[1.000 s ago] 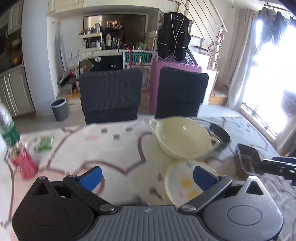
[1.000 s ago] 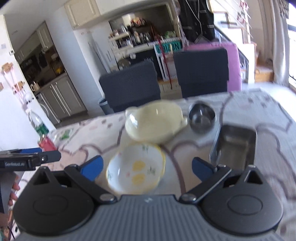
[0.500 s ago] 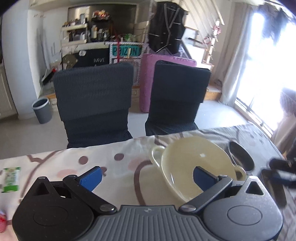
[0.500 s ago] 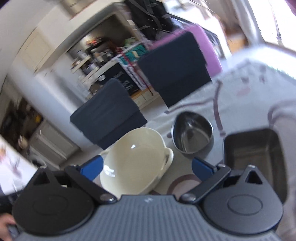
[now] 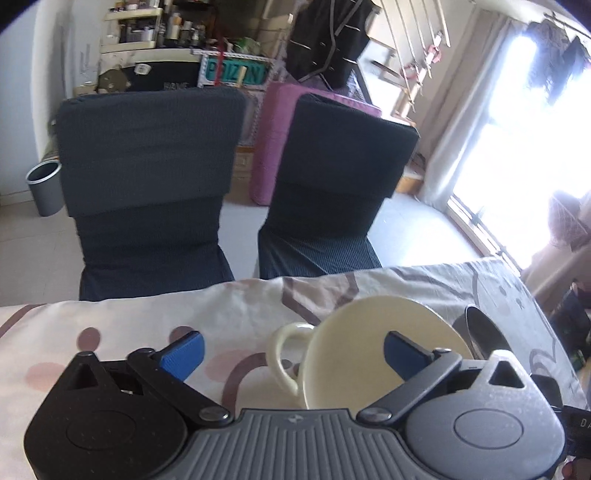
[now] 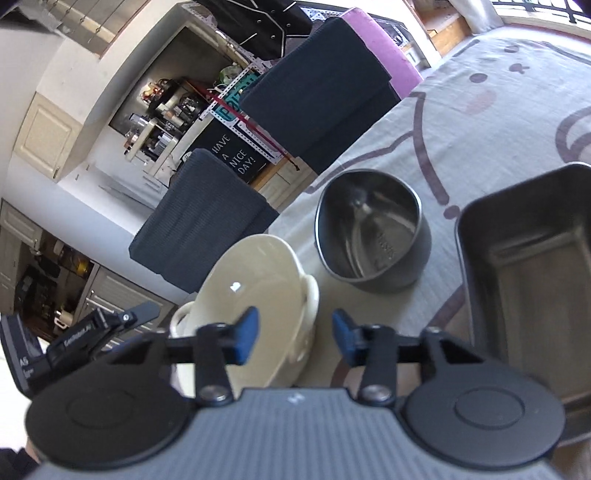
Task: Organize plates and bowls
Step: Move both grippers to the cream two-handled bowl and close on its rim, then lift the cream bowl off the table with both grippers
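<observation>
Cream two-handled bowl (image 5: pixel 369 350) low centre-right on the patterned table (image 5: pixel 122 317), left claw (image 5: pixel 291 354) released and just narrowing astride its left handle, right claw (image 6: pixel 291 334) unclenched, just closing, straddling its right rim, steel bowl (image 6: pixel 369 236) beside it.

This is a lived-in home, in an open dining area beside a kitchen. A table (image 5: pixel 122 321) covered with a soft printed cloth carries household crockery, and two dark upholstered chairs (image 5: pixel 147 177) are drawn up at its far edge. Behind them a shelving unit (image 6: pixel 159 122) is crowded with bottles and jars, next to a black sign (image 6: pixel 236 155) reading "HAVE A NICE DAY!". Cream panelled cabinets (image 6: pixel 44 140) line the wall. A dark jacket (image 5: pixel 325 40) hangs by a staircase railing (image 5: pixel 413 29), a grey waste bin (image 5: pixel 44 188) stands on the floor, and a curtained window (image 5: pixel 517 129) lets in bright daylight.
</observation>
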`<action>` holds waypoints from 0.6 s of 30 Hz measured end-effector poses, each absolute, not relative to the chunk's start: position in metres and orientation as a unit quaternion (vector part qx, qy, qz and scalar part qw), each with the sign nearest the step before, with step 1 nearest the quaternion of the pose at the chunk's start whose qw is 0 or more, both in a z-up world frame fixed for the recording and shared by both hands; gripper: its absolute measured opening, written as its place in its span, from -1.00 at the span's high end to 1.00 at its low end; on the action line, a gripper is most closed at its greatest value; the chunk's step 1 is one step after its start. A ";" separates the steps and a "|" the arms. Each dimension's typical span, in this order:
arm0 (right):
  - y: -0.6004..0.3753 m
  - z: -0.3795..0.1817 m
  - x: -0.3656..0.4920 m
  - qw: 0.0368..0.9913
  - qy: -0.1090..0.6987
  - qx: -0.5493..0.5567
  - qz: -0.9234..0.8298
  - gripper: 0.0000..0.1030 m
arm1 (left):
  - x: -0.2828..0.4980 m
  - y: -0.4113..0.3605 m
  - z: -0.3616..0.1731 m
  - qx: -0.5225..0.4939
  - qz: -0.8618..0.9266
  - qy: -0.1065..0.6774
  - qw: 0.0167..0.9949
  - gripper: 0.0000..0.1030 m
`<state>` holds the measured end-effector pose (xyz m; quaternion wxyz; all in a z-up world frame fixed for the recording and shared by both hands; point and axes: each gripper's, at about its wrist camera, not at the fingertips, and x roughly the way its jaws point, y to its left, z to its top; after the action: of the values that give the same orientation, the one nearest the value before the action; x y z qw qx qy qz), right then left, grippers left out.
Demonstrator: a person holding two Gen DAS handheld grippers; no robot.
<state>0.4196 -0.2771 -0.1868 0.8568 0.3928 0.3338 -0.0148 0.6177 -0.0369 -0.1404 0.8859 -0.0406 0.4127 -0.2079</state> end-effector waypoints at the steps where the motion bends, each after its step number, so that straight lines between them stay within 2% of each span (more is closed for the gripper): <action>1: -0.275 -0.189 0.421 0.858 0.334 0.389 -0.015 0.25 | 0.619 -0.040 -0.143 -0.033 -0.209 0.415 0.885 -0.63; 2: -0.274 -0.189 0.421 0.859 0.334 0.388 -0.014 0.37 | 0.621 -0.042 -0.146 -0.027 -0.207 0.421 0.882 -0.40; 3: -0.273 -0.187 0.419 0.859 0.334 0.387 -0.012 0.49 | 0.623 -0.044 -0.150 -0.022 -0.199 0.429 0.881 -0.28; 5: -0.272 -0.187 0.420 0.860 0.335 0.385 -0.013 0.53 | 0.625 -0.045 -0.157 -0.020 -0.186 0.436 0.880 0.05; 7: -0.273 -0.188 0.421 0.862 0.337 0.378 -0.015 0.68 | 0.625 -0.042 -0.160 -0.033 -0.185 0.438 0.879 0.17; 10: -0.275 -0.188 0.422 0.863 0.339 0.374 -0.013 0.70 | 0.623 -0.038 -0.159 -0.046 -0.199 0.439 0.875 0.41; 18: -0.271 -0.184 0.432 0.879 0.341 0.333 0.002 0.73 | 0.599 -0.018 -0.159 -0.060 -0.184 0.437 0.879 0.46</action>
<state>0.4321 -0.2706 -0.1837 0.8789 0.3333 0.3413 0.0017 0.5993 -0.0183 -0.1588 0.8786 -0.0598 0.4368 -0.1836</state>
